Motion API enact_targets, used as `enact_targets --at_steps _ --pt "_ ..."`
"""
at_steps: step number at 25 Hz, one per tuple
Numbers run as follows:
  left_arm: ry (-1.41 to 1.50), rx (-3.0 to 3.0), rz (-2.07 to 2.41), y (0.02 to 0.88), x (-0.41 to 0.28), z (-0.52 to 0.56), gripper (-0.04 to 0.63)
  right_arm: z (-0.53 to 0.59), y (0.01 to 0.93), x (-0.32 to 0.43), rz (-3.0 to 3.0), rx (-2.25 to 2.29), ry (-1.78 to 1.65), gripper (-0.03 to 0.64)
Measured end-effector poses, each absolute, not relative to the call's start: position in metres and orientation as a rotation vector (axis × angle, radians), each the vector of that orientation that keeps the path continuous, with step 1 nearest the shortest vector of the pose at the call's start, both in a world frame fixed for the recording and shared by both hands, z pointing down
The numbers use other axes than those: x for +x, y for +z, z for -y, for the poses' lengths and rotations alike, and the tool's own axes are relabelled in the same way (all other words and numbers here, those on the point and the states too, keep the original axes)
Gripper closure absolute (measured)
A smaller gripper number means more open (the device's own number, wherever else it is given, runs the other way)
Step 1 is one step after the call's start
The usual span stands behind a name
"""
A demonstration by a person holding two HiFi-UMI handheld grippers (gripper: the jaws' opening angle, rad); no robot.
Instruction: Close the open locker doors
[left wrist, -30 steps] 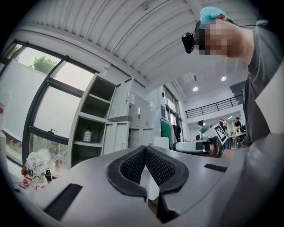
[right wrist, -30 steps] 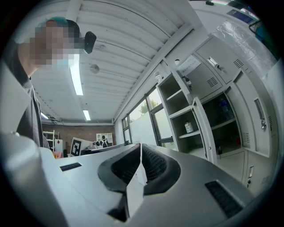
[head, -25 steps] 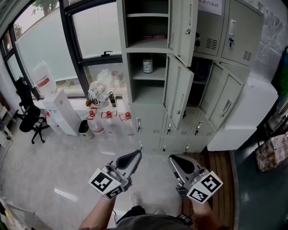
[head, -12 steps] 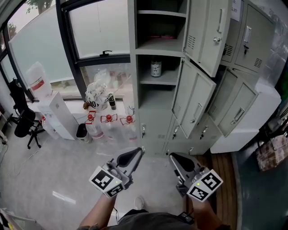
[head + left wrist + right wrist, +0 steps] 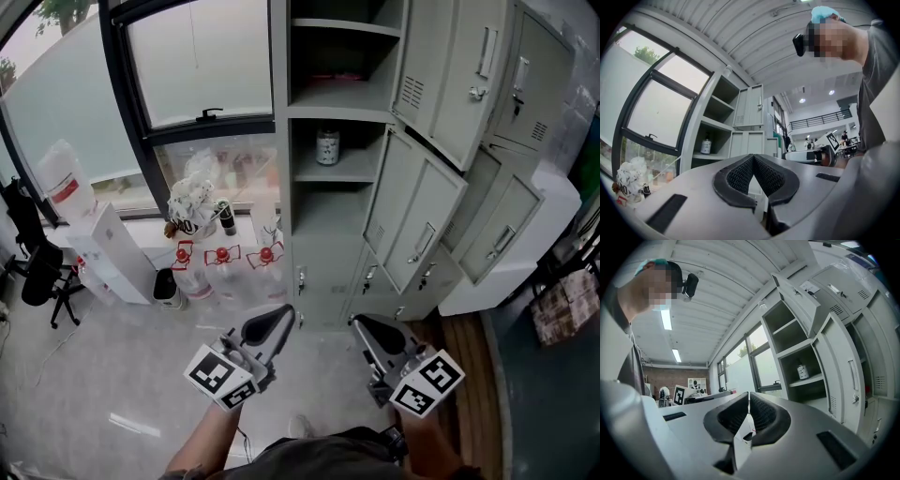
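Grey locker bank [image 5: 323, 253] stands with doors ajar: an upper door [image 5: 441, 84] and a middle door [image 5: 412, 216] swung out beside its left column, and another [image 5: 502, 225] open toward its right edge. Below, well short of them, hover the left gripper [image 5: 279, 319] and right gripper [image 5: 361, 326], both pinched together and empty. A hard shove could bounce a door back, and closed tips may skid off smooth panels.
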State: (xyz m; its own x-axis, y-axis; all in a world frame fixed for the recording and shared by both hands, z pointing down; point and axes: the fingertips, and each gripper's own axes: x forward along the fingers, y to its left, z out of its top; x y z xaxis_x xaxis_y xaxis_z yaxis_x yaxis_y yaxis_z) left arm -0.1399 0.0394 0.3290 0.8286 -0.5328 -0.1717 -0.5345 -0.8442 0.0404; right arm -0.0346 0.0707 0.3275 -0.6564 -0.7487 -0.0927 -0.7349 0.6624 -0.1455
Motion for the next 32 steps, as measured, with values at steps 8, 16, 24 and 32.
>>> enact_targets --at_steps 8,16,24,32 --pt "0.273 -2.999 -0.851 0.326 -0.143 -0.015 0.586 -0.046 0.325 -0.037 -2.715 -1.244 -0.139 0.598" --pt "0.229 -3.014 -0.853 0.334 -0.123 0.019 0.586 -0.011 0.335 -0.02 -2.706 -1.235 -0.179 0.598" --pt "0.196 -3.013 -0.898 0.338 -0.092 0.072 0.586 0.044 0.341 0.007 -2.72 -1.189 -0.207 0.599" --pt "0.18 -3.009 -0.925 0.34 -0.056 0.112 0.586 0.082 0.342 0.029 -2.742 -1.121 -0.218 0.598"
